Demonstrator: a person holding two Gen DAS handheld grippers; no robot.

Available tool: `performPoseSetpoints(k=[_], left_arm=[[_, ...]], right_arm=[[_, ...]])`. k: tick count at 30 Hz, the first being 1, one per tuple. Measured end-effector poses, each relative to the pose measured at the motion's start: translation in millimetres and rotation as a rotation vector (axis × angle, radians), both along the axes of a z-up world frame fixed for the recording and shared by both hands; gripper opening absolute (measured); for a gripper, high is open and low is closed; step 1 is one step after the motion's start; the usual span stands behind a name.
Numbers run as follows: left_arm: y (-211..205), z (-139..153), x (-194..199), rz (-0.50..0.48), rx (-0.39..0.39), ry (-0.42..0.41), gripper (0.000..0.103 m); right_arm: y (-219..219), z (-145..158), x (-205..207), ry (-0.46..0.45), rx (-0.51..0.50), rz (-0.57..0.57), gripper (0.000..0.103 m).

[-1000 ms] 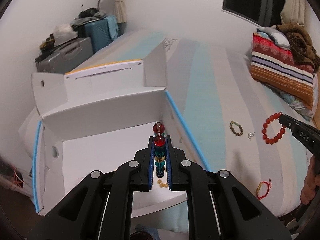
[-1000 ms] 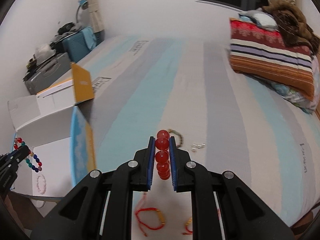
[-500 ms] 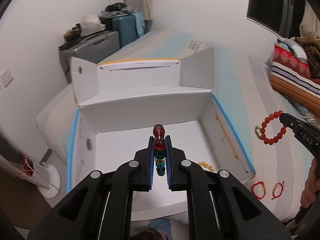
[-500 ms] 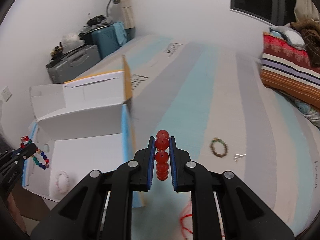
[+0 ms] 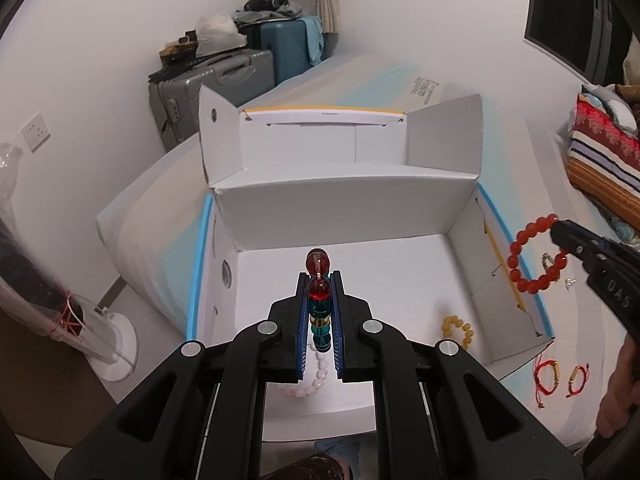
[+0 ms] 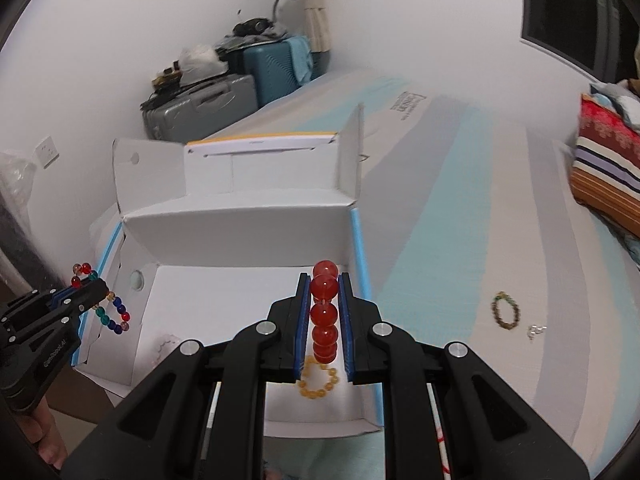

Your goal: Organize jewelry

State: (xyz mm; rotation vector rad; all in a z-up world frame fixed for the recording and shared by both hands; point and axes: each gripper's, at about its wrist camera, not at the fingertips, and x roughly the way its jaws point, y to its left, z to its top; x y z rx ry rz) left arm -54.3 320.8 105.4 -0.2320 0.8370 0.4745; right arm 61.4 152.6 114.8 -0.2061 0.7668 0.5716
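two bracelets held over the white box

at the far left, the left gripper has its fingers clenched on a multicolour bead bracelet, red beads at the top and teal and amber ones lower between the blue pads. it hangs above the left part of the open white cardboard box, which sits on a striped bed. on the box floor beneath it lies a pale pink bead bracelet, partly hidden by the fingers. further right on the same floor, near the right wall, lies a yellow bead bracelet.

the right gripper grasps a red bead bracelet, held over the right side of the box, just inside the blue-edged wall. to the right of the box, on the bedcover, two red cord bracelets lie close to its near corner. further out lie a green-brown bead bracelet and, just beside it, a small silver piece. a striped pillow sits at the far right.
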Motion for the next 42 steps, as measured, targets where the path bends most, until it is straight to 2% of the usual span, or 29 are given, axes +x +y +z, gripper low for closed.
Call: performPoseSetpoints(k=[11,17,23,32,33,34,36,37,38,40,41,42], left_arm=[[26.0,-43.8,13.6,0.048,-0.028,0.085,0.009],[31.8,-72.6,26.5,0.055,-0.037,0.152,0.009],[30.9,-91.3,35.5,0.049,-0.042,0.196,0.009],[32.8,-90.7,32.5,0.064,-0.044,0.176,0.013],[32.6,-89.4,31.6,0.070,-0.039,0.171,0.018],[32.7,-88.1,30.1,0.073,-0.042,0.164,0.031],[31.8,-83.6,27.1,0.078,-0.041,0.142,0.045],[31.2,-79.8,25.4,0.085,-0.034,0.132,0.050],[30.1,-75.6,23.7,0.092,-0.026,0.124,0.054],[26.1,-66.8,19.9,0.093,-0.011,0.097,0.067],[24.4,-62.9,18.7,0.093,-0.006,0.086,0.070],[21.5,-57.9,17.1,0.091,0.001,0.072,0.074]], right_arm=[[46.7,-60.8,8.3,0.103,-0.097,0.062,0.013],[58.6,-82.2,13.6,0.142,-0.145,0.072,0.013],[63.8,-95.3,15.9,0.164,-0.178,0.067,0.013],[67.3,-100.3,18.0,0.166,-0.202,0.060,0.014],[66.9,-99.9,17.5,0.166,-0.198,0.059,0.014],[65.8,-97.2,16.0,0.158,-0.190,0.053,0.014],[66.5,-90.7,11.7,0.137,-0.186,0.056,0.017],[64.9,-86.4,9.9,0.128,-0.178,0.054,0.028],[62.0,-82.1,8.5,0.120,-0.169,0.049,0.033],[55.0,-72.6,6.4,0.096,-0.149,0.038,0.048],[51.7,-69.1,6.1,0.088,-0.143,0.032,0.052],[46.3,-64.1,6.3,0.078,-0.128,0.017,0.062]])
